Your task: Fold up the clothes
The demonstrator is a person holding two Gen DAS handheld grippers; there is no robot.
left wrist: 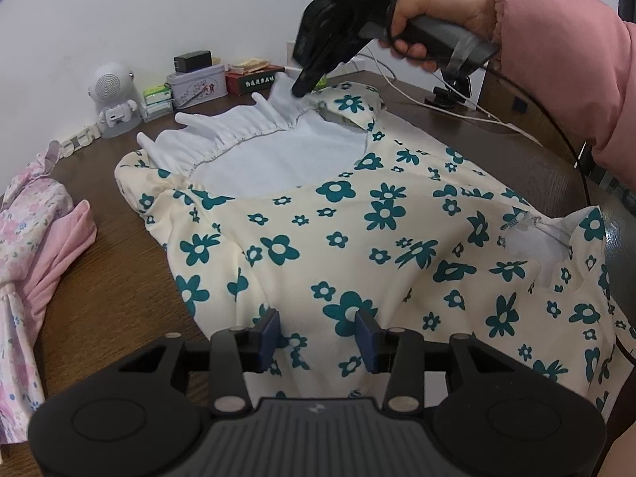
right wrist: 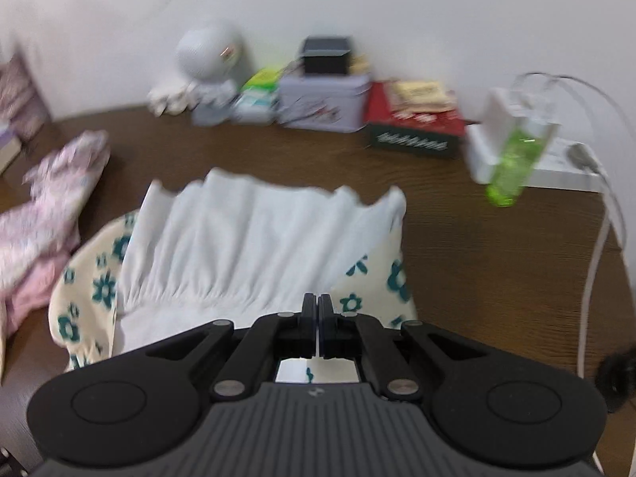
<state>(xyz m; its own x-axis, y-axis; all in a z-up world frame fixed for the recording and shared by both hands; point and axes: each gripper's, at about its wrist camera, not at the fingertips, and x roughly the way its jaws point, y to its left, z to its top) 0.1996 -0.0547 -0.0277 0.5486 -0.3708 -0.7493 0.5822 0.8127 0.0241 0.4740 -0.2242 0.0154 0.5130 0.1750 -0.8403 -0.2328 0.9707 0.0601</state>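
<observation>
Your right gripper (left wrist: 300, 87) is pinching the white ruffle (left wrist: 222, 127); left gripper (left wrist: 318, 336) is spread over the floral dress (left wrist: 357, 238); lift evenly, fold flat on the worktop (left wrist: 119, 278)

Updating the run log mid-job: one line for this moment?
left gripper: open over floral dress | right gripper: shut on white ruffle collar | fold: not done

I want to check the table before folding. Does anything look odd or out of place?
Yes: a green bottle leans against the white box at the table's back right instead of standing upright. Nothing looks spilled.
</observation>
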